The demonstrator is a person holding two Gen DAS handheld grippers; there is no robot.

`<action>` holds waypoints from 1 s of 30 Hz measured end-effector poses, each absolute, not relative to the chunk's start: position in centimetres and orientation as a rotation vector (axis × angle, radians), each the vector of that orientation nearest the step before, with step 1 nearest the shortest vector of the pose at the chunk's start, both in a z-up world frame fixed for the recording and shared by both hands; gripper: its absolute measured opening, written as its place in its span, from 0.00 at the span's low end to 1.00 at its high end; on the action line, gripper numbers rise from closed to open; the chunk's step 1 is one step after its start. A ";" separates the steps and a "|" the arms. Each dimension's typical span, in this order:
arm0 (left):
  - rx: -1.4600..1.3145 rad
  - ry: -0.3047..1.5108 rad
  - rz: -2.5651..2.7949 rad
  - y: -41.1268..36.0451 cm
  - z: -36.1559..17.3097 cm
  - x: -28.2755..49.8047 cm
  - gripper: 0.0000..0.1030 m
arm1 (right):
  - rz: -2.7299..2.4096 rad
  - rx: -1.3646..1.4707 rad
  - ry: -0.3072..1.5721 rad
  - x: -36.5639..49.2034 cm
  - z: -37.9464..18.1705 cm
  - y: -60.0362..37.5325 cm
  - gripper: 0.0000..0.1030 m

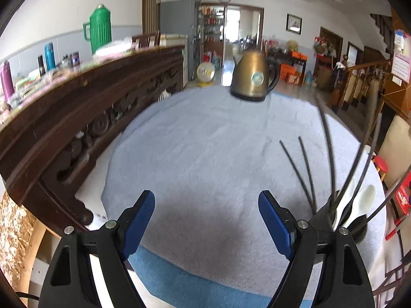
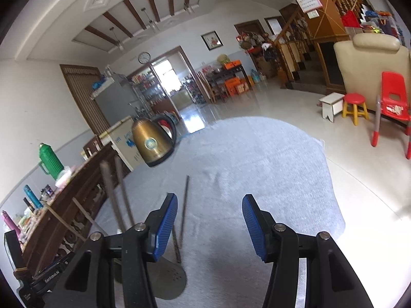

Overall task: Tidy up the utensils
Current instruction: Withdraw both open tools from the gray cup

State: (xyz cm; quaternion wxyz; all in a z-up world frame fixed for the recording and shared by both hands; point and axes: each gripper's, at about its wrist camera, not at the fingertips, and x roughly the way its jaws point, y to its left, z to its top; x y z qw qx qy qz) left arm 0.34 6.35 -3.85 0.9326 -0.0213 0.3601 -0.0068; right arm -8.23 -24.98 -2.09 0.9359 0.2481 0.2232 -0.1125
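Both grippers empty, jaws apart over the grey cloth (image 1: 205,141). Left gripper (image 1: 206,220) spread wide; dark utensil holder (image 1: 341,220) with chopsticks (image 1: 305,169) and a white spoon (image 1: 359,202) sits just right of its right finger. Right gripper (image 2: 210,223) half open; 2 loose chopsticks (image 2: 183,213) lie just left of centre, long axis near-to-far, by its left finger. Right gripper looks nearer those; the holder is left of it.

A matt, nubbly grey cloth (image 1: 205,154) covers the table under a brushed brass-toned metal kettle (image 1: 253,75) with glossy black plastic handle, beside dark carved wood (image 1: 77,118), glossy white spoons (image 1: 359,202), and ribbed blue pads (image 2: 167,228) on matt black plastic.
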 end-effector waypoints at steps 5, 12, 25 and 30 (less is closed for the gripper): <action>-0.041 0.793 -0.019 6.3 -5.3 0.9 0.81 | -0.252 0.491 0.504 -7.5 -3.5 -24.9 0.54; -0.051 0.837 -0.010 6.7 -6.7 1.8 0.81 | -0.268 0.485 0.548 -6.5 -4.7 -25.0 0.54; -0.061 0.891 0.026 7.7 -8.7 3.5 0.81 | -0.275 0.480 0.608 -4.7 -6.5 -24.5 0.54; -0.060 0.906 0.040 7.9 -9.4 4.0 0.81 | -0.281 0.498 0.624 -4.6 -7.2 -24.9 0.54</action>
